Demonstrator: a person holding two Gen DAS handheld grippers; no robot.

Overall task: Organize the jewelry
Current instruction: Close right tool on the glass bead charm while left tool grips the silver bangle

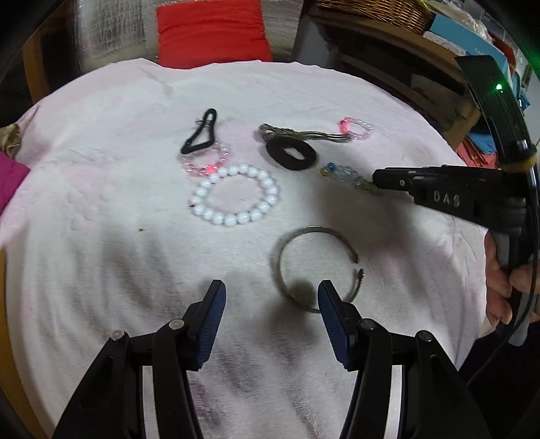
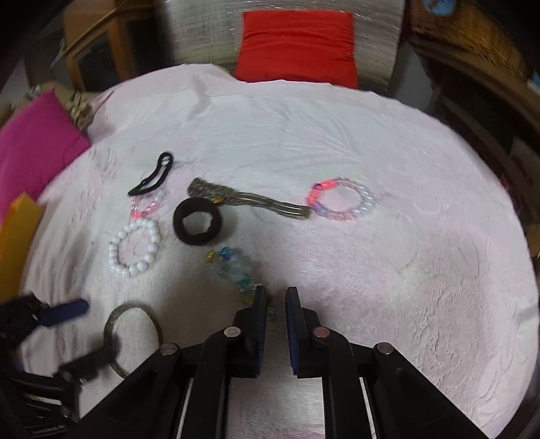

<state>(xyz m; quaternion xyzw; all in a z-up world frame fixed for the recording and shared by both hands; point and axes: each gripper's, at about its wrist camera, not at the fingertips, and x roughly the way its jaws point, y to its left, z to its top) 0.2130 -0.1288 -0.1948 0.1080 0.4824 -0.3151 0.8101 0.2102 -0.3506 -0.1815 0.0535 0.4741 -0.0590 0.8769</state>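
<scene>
Jewelry lies on a pale pink towel (image 1: 101, 152). My left gripper (image 1: 271, 297) is open just above the towel, its right finger over the near edge of a silver open bangle (image 1: 303, 236). Beyond it lie a white bead bracelet (image 1: 236, 194), a pink bead bracelet (image 1: 206, 165), a thin black hair tie (image 1: 200, 135), a thick black hair band (image 1: 291, 153), a metal chain bracelet (image 1: 303, 135) and a small pink bead ring (image 1: 356, 128). My right gripper (image 2: 275, 295) is nearly closed, empty, its left fingertip touching a blue-and-clear bead bracelet (image 2: 229, 266).
A red cushion (image 2: 297, 47) lies past the far edge of the towel. A magenta cushion (image 2: 33, 141) and an orange object (image 2: 13, 236) sit at the left. Wooden shelves and a wicker basket (image 1: 374, 13) stand to the right.
</scene>
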